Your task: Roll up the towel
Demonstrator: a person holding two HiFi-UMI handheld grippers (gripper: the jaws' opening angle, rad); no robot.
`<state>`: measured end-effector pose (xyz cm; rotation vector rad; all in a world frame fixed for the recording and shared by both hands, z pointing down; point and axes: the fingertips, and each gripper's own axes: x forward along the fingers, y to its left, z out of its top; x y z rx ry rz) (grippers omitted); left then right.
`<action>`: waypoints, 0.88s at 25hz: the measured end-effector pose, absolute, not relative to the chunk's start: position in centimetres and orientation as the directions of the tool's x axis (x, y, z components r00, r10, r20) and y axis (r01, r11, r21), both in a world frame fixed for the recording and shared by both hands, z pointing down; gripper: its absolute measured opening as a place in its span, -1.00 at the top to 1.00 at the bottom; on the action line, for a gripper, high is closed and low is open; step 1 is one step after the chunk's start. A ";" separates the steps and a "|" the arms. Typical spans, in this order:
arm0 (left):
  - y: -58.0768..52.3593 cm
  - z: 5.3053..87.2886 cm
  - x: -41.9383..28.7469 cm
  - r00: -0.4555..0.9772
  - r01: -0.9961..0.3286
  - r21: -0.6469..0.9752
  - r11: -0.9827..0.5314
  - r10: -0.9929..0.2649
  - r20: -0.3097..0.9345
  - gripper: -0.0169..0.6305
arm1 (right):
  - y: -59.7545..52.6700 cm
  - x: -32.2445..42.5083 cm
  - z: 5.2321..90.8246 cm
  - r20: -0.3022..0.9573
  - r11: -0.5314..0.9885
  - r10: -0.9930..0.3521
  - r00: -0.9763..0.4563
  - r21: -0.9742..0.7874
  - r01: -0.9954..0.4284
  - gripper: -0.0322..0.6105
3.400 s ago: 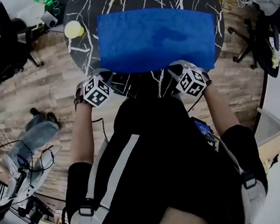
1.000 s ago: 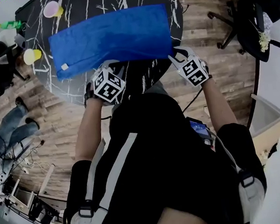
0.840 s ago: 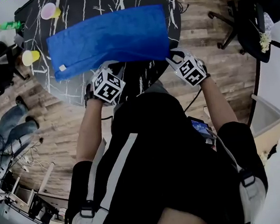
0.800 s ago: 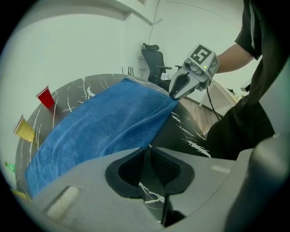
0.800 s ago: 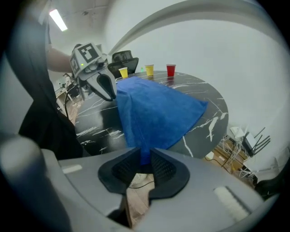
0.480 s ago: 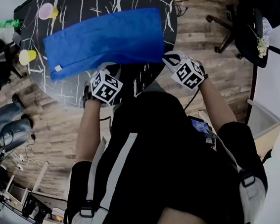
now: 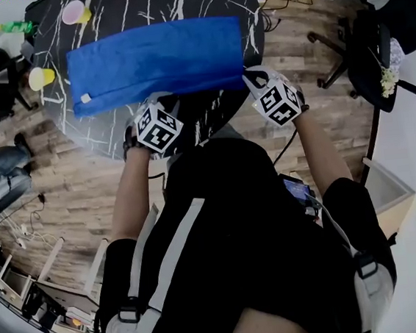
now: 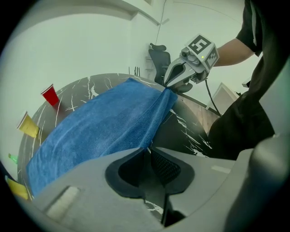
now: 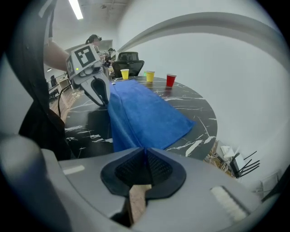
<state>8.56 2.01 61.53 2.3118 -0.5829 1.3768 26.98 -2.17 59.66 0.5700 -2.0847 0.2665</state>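
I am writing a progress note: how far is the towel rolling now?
Done: the blue towel lies spread out on the black marbled table. In hand: the left tongs and right tongs each pinch its near edge. Still to do: all the rolling; no turn shows yet.

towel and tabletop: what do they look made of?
towel: blue cloth, probably microfibre or terry. The finish is matte with a fine fuzzy nap, and it drapes softly along the lifted edge.
tabletop: black with white veins, either marble or a marble-look laminate; can't tell which. The surface is smooth with a slight sheen.
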 end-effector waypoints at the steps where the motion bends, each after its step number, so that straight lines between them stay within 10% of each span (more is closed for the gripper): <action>1: 1.9 61.6 8.4 0.429 -0.535 0.109 -0.838 -0.158 0.890 0.78 | -2.5 26.9 59.9 0.839 0.868 -0.303 -0.452 0.047 -0.494 0.85; 6: 1.4 61.4 7.8 0.417 -0.547 0.078 -0.834 -0.191 0.889 0.73 | -2.9 26.6 59.0 0.816 0.857 -0.347 -0.462 0.076 -0.510 0.47; 22: 2.0 62.4 2.1 0.325 -0.403 -0.075 -0.912 -0.219 0.920 0.45 | 3.7 23.5 61.6 0.861 0.950 -0.203 -0.466 0.058 -0.307 0.52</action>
